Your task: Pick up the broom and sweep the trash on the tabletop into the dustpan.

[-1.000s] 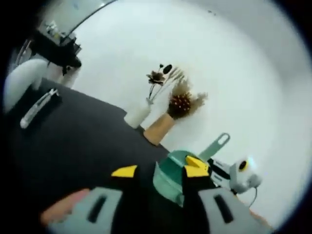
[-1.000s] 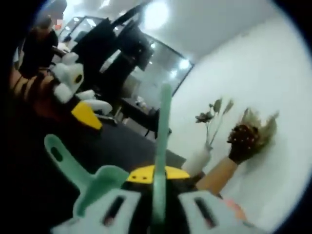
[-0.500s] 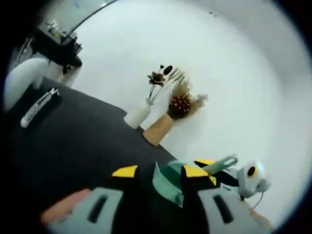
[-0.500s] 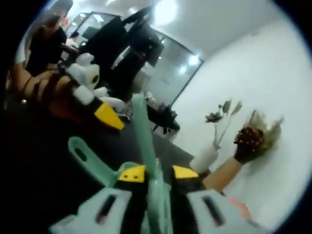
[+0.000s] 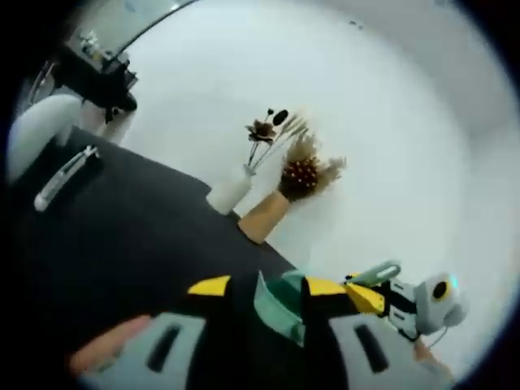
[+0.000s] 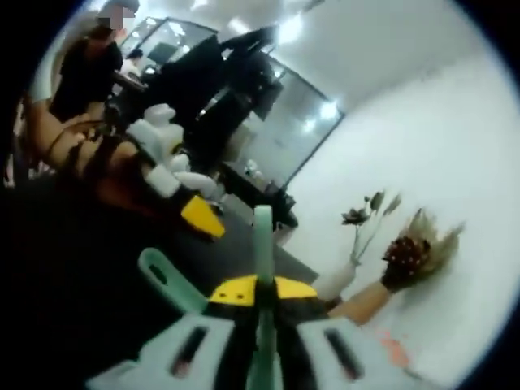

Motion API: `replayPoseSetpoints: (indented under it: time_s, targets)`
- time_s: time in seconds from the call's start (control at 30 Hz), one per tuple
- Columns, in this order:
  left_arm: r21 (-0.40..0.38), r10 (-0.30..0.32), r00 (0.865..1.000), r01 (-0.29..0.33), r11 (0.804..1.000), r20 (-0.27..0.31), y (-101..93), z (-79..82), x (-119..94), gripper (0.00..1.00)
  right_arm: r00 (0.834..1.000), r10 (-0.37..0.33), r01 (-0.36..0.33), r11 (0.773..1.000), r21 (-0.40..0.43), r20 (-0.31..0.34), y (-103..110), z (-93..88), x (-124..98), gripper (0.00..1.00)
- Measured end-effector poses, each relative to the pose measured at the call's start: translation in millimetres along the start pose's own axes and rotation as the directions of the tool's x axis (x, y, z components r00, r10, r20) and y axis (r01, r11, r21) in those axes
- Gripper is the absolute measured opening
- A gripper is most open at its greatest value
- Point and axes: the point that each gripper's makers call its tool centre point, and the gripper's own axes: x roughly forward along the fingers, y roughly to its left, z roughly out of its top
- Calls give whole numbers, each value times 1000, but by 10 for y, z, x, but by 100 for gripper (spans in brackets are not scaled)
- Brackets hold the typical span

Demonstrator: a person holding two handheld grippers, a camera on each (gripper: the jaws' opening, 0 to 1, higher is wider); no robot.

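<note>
My left gripper point(image 5: 266, 286) hangs open over the black tabletop point(image 5: 122, 244), its yellow-tipped jaws wide apart. The teal dustpan point(image 5: 275, 305) lies between and just beyond them. A teal handle point(image 5: 375, 274) sticks out to the right of the pan, beside the right gripper's yellow tip. In the right gripper view, my right gripper point(image 6: 264, 289) is shut on the teal broom handle point(image 6: 262, 240), which rises straight up between the jaws. The dustpan's handle point(image 6: 166, 280) lies to its left. The left gripper point(image 6: 199, 216) reaches in from the left there. The broom's bristles are hidden.
A white vase of dried flowers point(image 5: 230, 193) and a tan vase point(image 5: 262, 215) stand at the table's far edge against the white wall. A long white object point(image 5: 65, 175) lies at the table's left, by a white chair point(image 5: 36, 134). A person point(image 6: 89, 73) stands behind.
The right gripper has shifted right and lower in the left gripper view. The broom handle, tilted half a second ago, now stands straight between the right jaws, which have drawn together.
</note>
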Motion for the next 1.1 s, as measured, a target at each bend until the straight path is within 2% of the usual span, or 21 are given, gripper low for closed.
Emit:
replayPoseSetpoints:
  time_s: [0.07, 0.13, 0.2, 0.4, 0.47, 0.5, 0.53, 0.57, 0.6, 0.63, 0.7, 0.8, 0.93, 1.03, 1.1]
  targets:
    - [-2, 0, 1000, 0, 1000, 0, 1, 2, 6, 35, 1000, 7, -7, 999, -31, -4, 38, -10, 29, 5]
    - [-3, -2, 1000, 2, 1000, 1, -1, 7, 8, 35, 1000, 7, -8, 995, -103, -14, 77, -33, 58, 5]
    - [-5, -2, 1000, 2, 1000, 3, 1, 13, 8, 34, 1000, 17, -17, 995, -96, -3, 137, -32, 84, 5]
    - [-6, -1, 1000, 1, 1000, 3, 4, 19, 12, 34, 1000, 13, -12, 994, -107, 7, 121, -22, 120, 5]
    - [-7, -1, 1000, 1, 1000, 3, 6, 21, 15, 34, 1000, -16, 16, 985, -172, 3, 99, -1, 103, 5]
    - [-6, -1, 1000, 1, 1000, 2, 6, 21, 16, 34, 998, -65, 62, 961, -268, -2, 36, 26, 78, 5]
    - [-6, -1, 1000, 1, 1000, 2, 6, 22, 17, 34, 997, -78, 76, 949, -307, 4, 22, 62, 68, 5]
    - [-6, -4, 1000, 4, 1000, 2, 3, 24, 18, 34, 996, -91, 88, 945, -314, 5, -17, 64, 67, 5]
    - [-7, -3, 1000, 3, 1000, 2, 3, 25, 19, 34, 998, -66, 66, 974, -217, 8, -12, 59, 83, 4]
    - [-7, -3, 1000, 3, 1000, 3, 6, 28, 20, 34, 998, -64, 67, 981, -182, 22, -48, 67, 95, 4]
    - [-6, -2, 1000, 2, 1000, 3, 8, 28, 16, 34, 997, -76, 74, 966, -249, 1, -89, 7, 128, 4]
    - [-4, 0, 1000, 0, 1000, 2, 11, 30, 17, 34, 999, -50, 49, 980, -195, 4, -53, -67, 174, 4]
    - [-5, 0, 1000, 0, 1000, 3, 15, 37, 22, 34, 1000, -3, -1, 979, -204, -19, 105, -188, 167, 5]
    - [-8, -2, 1000, 2, 1000, 4, 17, 44, 25, 34, 999, 33, -38, 975, -220, -26, 216, -211, 131, 6]
    - [-10, -2, 1000, 2, 1000, 4, 18, 43, 24, 33, 996, 70, -76, 984, -163, -48, 268, -226, 119, 7]
